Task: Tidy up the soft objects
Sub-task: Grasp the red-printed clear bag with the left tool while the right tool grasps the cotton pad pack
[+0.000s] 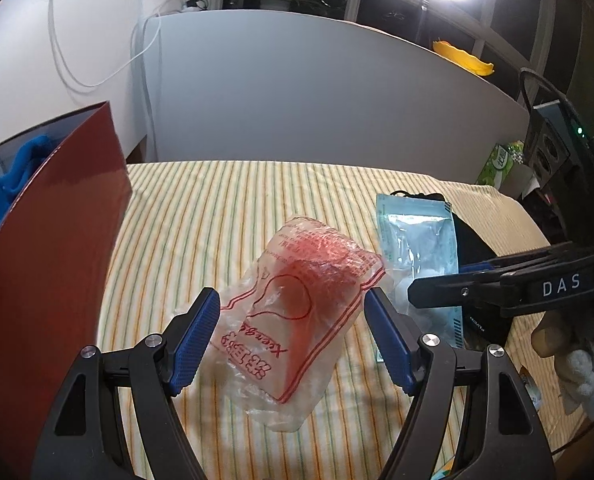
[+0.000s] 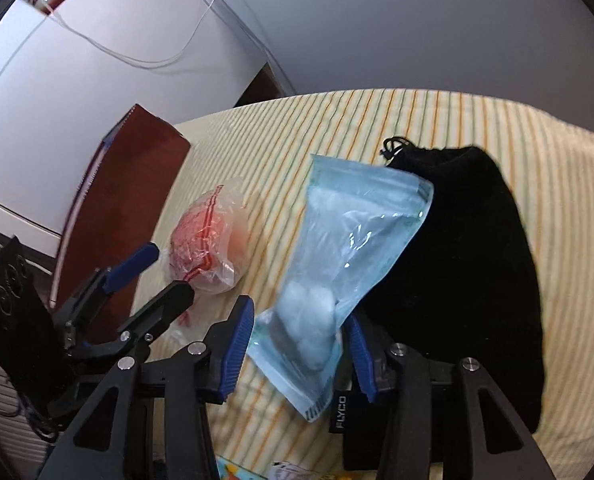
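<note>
Pouches and bags lie on a striped cloth (image 1: 217,216) over the surface. Clear bag (image 1: 297,304), printed in red, crumpled, lies between the spread pads of the left tongs (image 1: 292,332); the pads stand apart and whether they touch it cannot be told. Its contents cannot be made out. Blue pouch (image 2: 349,264), sealed, holds white cotton balls (image 2: 309,308) bunched at its near end. It lies partly over a black drawstring bag (image 2: 465,248), mouth cinched by a cord, contents hidden. Right tongs (image 2: 299,352) are apart, pads either side of the pouch's near end, not clamped. Red box (image 1: 53,248) stands upright at the left edge of the cloth, well apart from the pouch, top open; blue fabric (image 1: 13,184) shows inside it. Green tissue pack (image 1: 501,164) sits beyond the cloth's far right corner.
</note>
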The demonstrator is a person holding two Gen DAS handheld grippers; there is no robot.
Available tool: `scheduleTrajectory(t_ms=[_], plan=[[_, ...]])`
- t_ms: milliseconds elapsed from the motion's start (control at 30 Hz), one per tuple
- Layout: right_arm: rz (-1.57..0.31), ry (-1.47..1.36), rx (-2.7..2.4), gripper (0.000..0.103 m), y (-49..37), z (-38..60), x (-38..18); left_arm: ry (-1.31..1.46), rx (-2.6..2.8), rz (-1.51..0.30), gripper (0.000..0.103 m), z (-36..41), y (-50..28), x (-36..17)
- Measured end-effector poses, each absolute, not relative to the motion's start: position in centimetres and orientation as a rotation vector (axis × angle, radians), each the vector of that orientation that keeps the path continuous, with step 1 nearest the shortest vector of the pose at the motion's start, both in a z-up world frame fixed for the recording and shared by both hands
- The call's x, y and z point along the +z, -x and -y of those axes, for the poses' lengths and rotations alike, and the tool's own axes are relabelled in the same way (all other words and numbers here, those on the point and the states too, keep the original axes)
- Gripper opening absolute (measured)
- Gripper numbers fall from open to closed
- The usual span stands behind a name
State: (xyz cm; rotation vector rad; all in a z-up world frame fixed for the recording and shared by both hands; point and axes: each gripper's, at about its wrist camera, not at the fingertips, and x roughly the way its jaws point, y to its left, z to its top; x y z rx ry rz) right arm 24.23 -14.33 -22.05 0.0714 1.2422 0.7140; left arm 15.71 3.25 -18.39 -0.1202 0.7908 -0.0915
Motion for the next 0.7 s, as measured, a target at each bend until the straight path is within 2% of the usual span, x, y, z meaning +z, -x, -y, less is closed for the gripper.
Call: scheduleTrajectory(t_ms=[367, 433, 633, 700], plan=[[-1.240, -0.034, 0.673, 0.041, -24.7, 12.4, -22.4, 0.091, -0.106, -0.825, 0.075, -2.6, -17.7, -19.3], [-1.241, -0.033, 0.668, 0.032, -24.8, 12.4, -22.4, 0.101, -0.111, -0.836, 0.075, -2.7, -18.0, -19.7], [-1.240, -0.042, 0.682, 0.030, -24.7, 13.8, -22.2, 0.121, -0.112, -0.852, 0.074, -2.9, -18.6, -20.4], [-1.233, -0.027, 0.683, 0.030, -24.6, 13.6, -22.1, 0.111, -0.116, -0.848, 0.061, -2.7, -18.6, -20.4]])
